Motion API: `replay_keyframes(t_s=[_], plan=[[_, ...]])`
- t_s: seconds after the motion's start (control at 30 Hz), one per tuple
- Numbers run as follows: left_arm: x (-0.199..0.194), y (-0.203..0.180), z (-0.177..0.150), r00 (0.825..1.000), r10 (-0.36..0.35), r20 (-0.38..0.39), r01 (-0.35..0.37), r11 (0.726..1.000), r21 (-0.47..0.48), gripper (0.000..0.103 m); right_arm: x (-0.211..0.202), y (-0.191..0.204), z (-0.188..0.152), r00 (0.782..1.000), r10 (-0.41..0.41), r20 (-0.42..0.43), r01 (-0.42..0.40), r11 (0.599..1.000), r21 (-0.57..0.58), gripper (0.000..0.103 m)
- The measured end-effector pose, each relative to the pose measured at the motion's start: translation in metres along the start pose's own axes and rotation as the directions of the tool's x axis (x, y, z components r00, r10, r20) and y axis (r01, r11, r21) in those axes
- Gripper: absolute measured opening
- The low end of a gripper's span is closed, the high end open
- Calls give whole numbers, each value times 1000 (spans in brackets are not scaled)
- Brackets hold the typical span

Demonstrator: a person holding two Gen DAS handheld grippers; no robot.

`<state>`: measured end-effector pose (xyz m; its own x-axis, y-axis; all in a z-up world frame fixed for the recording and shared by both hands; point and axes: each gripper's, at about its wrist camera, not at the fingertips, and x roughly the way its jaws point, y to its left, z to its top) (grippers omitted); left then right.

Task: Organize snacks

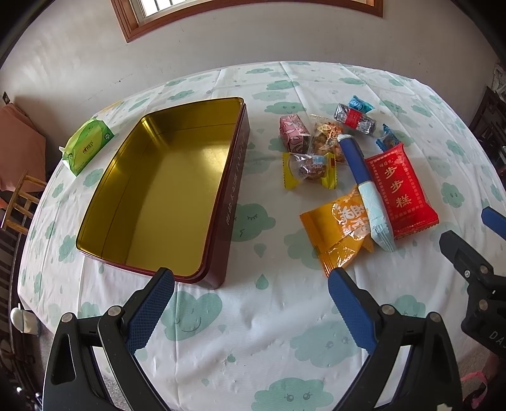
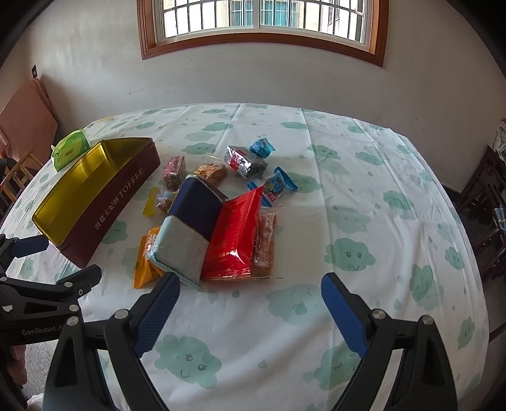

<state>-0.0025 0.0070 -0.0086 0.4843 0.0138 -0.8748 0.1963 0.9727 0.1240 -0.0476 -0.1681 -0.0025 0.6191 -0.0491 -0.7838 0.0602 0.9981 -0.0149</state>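
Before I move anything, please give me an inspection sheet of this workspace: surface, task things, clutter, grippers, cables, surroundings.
Surface: table under a white cloud-print tablecloth, wrinkled.
Job's things: open toffee tin, nothing inside; snack pile to its right, including red packet, orange packet, blue-and-pale packet, yellow-ended candy, pink packet, silver-and-red packet, small blue candies.
Clutter: green tissue pack beyond the tin.
Grippers: left gripper open, holding nothing; right gripper open, holding nothing.
Cables: nothing seen.
Surroundings: wall, wood-framed window, wooden chair at left.
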Motion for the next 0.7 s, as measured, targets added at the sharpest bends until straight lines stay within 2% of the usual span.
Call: replay_keyframes(t_s=[0.23,0.47,0.63,0.7], plan=[[-3,-4,10,999,-38,21,38,999,5,90,3,-7,-2,1000,2,-7,-2,1000,11,93],[4,-18,34,995,-96,10,96,995,39,73,6,-18,-3,1000,4,-4,-3,999,40,93],[13,-28,54,983,-186,-10,186,981,54,59,10,-30,-5,1000,6,-9,-6,998,68,93],[18,-31,62,977,-214,-23,215,975,51,50,11,-34,-6,1000,6,-10,-5,997,78,93]])
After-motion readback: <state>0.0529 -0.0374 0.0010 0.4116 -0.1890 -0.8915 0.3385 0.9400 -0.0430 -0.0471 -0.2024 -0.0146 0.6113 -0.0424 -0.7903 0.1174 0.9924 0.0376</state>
